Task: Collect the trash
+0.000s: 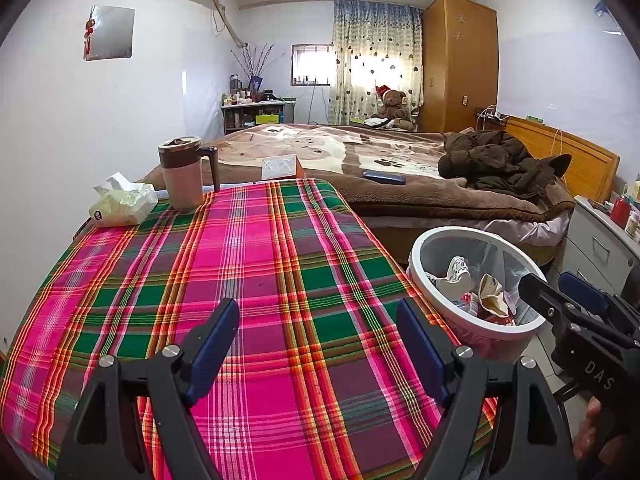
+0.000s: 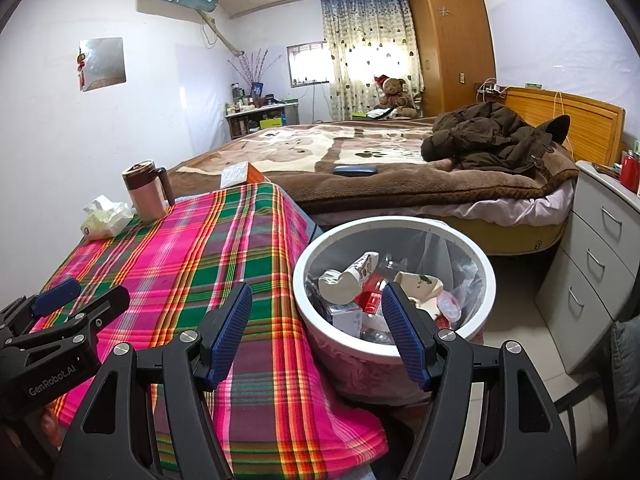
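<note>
A white round trash bin point(image 1: 424, 240) point(image 2: 400, 224) stands on the floor right of the plaid-covered table point(image 1: 260, 280) point(image 2: 180, 248). It holds crumpled paper cups point(image 2: 348, 276), a red carton point(image 2: 370, 300) and plastic wrappers. My left gripper point(image 1: 318, 326) hovers open over the near part of the tablecloth with nothing between its blue pads. My right gripper point(image 2: 316, 312) is open too, above the table's right edge and the bin's near rim, empty. Each gripper shows at the edge of the other's view, the right gripper point(image 1: 560, 292) and the left gripper point(image 2: 86, 294).
At the table's far left stand a tissue pack point(image 1: 122, 202) point(image 2: 106, 218) and a lidded mug point(image 1: 184, 172) point(image 2: 146, 190). A white box point(image 1: 280, 166) sits at the far edge. Behind are a bed point(image 1: 380, 160) with a dark jacket point(image 2: 492, 136), and grey drawers point(image 2: 600, 252) on the right.
</note>
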`<state>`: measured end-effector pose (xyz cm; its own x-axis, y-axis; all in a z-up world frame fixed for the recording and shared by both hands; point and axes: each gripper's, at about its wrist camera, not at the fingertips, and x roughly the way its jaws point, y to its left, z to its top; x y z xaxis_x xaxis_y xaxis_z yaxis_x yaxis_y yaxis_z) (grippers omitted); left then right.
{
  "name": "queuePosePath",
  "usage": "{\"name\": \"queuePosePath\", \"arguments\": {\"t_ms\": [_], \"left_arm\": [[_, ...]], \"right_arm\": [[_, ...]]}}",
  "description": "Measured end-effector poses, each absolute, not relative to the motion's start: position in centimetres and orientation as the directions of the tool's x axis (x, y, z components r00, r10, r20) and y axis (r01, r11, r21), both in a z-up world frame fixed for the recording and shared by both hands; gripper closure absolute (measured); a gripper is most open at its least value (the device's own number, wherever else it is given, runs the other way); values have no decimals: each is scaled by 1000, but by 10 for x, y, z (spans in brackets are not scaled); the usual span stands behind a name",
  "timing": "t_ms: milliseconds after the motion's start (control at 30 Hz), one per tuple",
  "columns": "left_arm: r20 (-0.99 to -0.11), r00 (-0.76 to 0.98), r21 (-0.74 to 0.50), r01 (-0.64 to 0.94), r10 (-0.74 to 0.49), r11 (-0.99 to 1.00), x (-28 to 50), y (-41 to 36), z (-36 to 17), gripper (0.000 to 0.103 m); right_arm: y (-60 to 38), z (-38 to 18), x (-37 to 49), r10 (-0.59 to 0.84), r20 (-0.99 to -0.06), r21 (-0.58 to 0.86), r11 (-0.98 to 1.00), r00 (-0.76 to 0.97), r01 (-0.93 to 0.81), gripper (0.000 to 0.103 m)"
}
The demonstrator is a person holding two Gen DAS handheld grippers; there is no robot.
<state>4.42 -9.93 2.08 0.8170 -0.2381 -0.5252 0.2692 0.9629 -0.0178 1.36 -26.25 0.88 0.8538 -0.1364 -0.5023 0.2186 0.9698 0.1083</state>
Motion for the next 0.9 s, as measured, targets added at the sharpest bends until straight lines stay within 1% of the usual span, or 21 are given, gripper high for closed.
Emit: {"name": "queuePosePath", "arguments": {"t_ms": [900], "left_arm": [[-530,810,-28,279,-251,960,48,-103,16,21]], "right_arm": [[-261,9,14,-138,-499,109,969,855,221,34]]}}
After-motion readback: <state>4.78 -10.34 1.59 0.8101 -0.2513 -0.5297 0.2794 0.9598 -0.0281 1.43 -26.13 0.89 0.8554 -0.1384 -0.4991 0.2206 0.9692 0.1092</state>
